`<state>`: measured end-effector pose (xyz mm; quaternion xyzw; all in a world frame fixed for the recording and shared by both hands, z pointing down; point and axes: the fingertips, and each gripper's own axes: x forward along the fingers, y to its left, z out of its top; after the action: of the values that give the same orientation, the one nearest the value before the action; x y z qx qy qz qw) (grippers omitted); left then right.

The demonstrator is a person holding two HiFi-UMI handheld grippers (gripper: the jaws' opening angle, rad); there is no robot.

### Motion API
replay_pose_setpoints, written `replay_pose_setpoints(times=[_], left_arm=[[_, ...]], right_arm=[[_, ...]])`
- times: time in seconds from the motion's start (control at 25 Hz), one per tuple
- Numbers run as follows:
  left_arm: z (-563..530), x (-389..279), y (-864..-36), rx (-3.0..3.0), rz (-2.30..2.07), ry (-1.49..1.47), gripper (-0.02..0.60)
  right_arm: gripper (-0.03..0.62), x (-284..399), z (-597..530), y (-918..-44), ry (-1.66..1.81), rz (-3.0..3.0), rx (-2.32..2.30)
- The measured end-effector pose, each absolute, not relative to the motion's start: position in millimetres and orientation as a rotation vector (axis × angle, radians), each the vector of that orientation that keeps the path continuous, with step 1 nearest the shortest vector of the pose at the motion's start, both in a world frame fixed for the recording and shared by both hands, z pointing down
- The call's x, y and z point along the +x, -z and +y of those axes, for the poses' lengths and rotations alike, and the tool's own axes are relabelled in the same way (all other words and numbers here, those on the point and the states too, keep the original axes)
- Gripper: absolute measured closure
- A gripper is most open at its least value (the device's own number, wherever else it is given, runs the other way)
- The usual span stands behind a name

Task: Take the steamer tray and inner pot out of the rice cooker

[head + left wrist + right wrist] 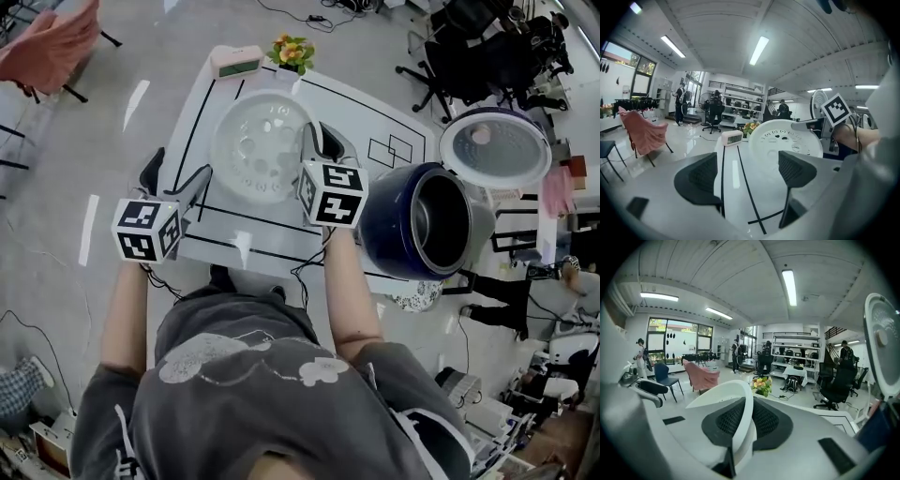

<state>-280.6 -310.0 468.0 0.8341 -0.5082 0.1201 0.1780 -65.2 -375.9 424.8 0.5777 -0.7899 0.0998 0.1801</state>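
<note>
The white round steamer tray (255,148) with holes hangs tilted over the white table (375,117), left of the cooker. My right gripper (316,142) is shut on the tray's right rim (737,397), which runs between its black pads. The left gripper view shows the tray (785,137) ahead and to the right. My left gripper (176,178) is open and holds nothing, near the table's left front corner, apart from the tray. The dark blue rice cooker (389,225) stands at the right with its lid (494,148) up; the inner pot (442,223) sits inside it.
A small pink clock (235,62) and a pot of flowers (292,52) stand at the table's far edge. Black tape lines mark the tabletop. Office chairs and people are in the room beyond; a pink-draped chair (644,133) stands at the left.
</note>
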Motion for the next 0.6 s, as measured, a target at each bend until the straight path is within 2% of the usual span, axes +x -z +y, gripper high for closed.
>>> replay_pose_setpoints(times=[0.32,0.6], left_arm=[[-333.1,-289.0,-506.4,2.346,-1.360,-0.367,0.179],[-341.4,-292.5,-526.4,2.321,-1.335,-0.386,0.181]], right_arm=[[0.536,-92.7,-412.0,-499.4,-0.448,-2.209,1.663],[0.536,-95.3,-437.2,-528.1,-0.512,-2.182,1.705]])
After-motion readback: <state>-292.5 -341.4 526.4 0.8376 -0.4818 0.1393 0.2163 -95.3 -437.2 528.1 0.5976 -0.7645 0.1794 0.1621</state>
